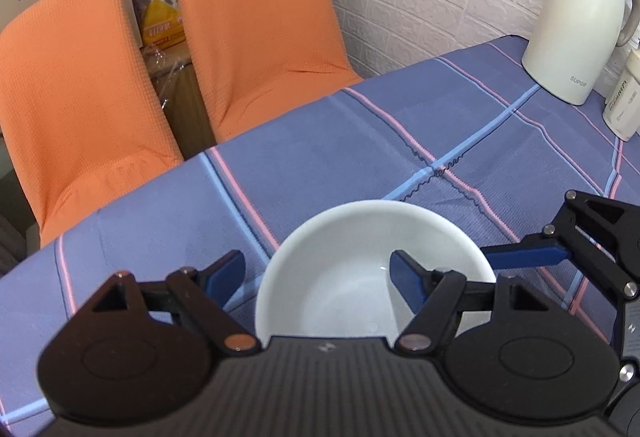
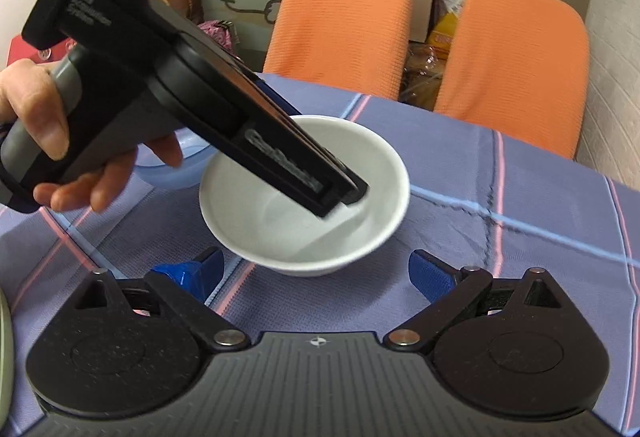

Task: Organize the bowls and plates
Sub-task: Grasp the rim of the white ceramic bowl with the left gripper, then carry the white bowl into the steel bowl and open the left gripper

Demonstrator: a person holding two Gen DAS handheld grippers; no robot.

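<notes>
White bowl (image 1: 372,269) sits upright on the blue plaid tablecloth (image 1: 360,141). Left gripper (image 1: 318,277) fingers are spread: the right finger (image 1: 412,279) is inside the bowl, the left finger (image 1: 224,273) outside on the cloth, so the bowl's near wall lies between them; contact with the rim cannot be told. In the right wrist view a person's hand (image 2: 44,141) holds the left gripper, angled down into the bowl (image 2: 304,197). Right gripper (image 2: 316,273) fingers are spread and empty, the bowl just ahead of the tips, apart from both pads. A light blue bowl (image 2: 188,161) shows beyond the white one, partly hidden by the hand. Cream thermos jug (image 1: 576,25) stands well ahead and right of the left fingers
</notes>
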